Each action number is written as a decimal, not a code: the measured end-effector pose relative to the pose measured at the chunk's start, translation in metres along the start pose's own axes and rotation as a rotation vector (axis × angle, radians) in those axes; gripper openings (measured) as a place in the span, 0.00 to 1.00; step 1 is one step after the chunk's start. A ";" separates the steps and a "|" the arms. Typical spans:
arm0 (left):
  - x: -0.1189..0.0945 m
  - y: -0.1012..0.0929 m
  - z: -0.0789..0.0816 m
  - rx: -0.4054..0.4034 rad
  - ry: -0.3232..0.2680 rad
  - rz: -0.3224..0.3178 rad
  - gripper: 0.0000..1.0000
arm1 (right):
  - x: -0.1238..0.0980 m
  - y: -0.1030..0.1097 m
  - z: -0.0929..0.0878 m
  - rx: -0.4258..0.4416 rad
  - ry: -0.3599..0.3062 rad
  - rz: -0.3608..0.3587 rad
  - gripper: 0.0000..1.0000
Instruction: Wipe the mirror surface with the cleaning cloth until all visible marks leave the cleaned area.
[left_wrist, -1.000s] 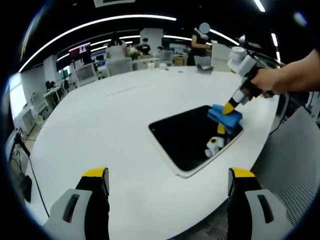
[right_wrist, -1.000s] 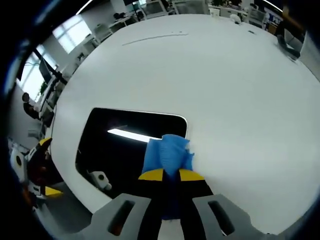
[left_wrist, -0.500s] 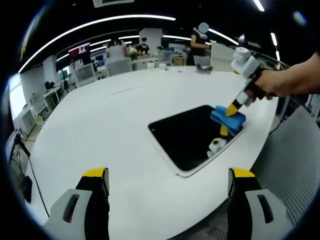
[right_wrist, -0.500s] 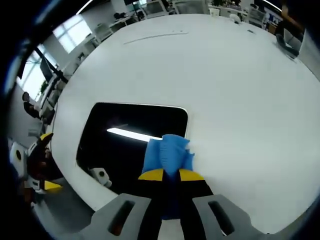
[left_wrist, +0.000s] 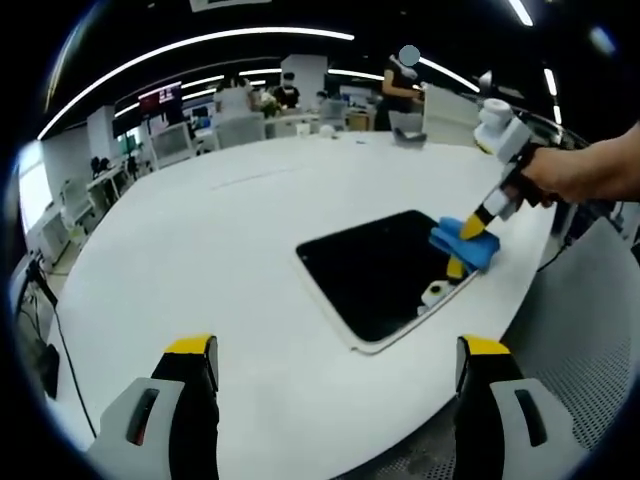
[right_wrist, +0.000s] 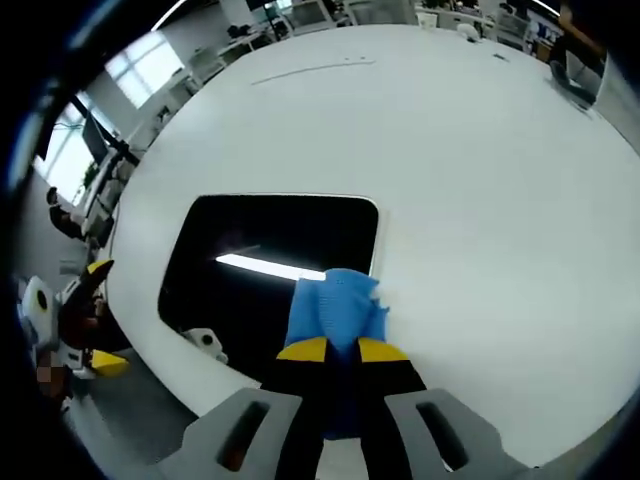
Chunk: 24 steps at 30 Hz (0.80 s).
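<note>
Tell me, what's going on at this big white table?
A person is cleaning a mirror that lies flat on the white table. Their right gripper is shut on a blue cleaning cloth, which rests at one edge of the mirror, near a corner. The left gripper hangs open over the near side of the table, holding nothing. The mirror looks dark and reflects a ceiling light.

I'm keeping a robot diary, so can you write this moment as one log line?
right tool: shut on cloth | cloth: on mirror edge, near corner | left tool: open, holding nothing, above table | step: wiping
</note>
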<state>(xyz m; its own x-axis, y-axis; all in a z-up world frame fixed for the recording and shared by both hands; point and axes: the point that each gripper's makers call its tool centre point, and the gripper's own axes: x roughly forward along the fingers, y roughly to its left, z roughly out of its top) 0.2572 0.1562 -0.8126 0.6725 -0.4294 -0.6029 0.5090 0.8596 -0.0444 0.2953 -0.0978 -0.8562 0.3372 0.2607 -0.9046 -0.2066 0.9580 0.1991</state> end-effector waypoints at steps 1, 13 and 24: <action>0.000 0.000 0.001 0.003 -0.002 0.001 0.99 | -0.001 0.000 -0.001 0.000 -0.001 0.000 0.04; 0.000 -0.002 0.001 0.029 -0.003 -0.006 0.99 | -0.005 0.005 -0.013 -0.029 -0.006 -0.017 0.04; 0.001 -0.002 0.000 0.033 0.003 -0.002 0.99 | -0.008 0.007 -0.025 -0.021 -0.009 -0.011 0.04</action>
<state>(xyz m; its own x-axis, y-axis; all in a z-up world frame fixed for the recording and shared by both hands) 0.2568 0.1543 -0.8133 0.6698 -0.4303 -0.6052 0.5282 0.8489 -0.0192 0.2684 -0.0957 -0.8571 0.3478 0.2513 -0.9033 -0.2218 0.9581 0.1812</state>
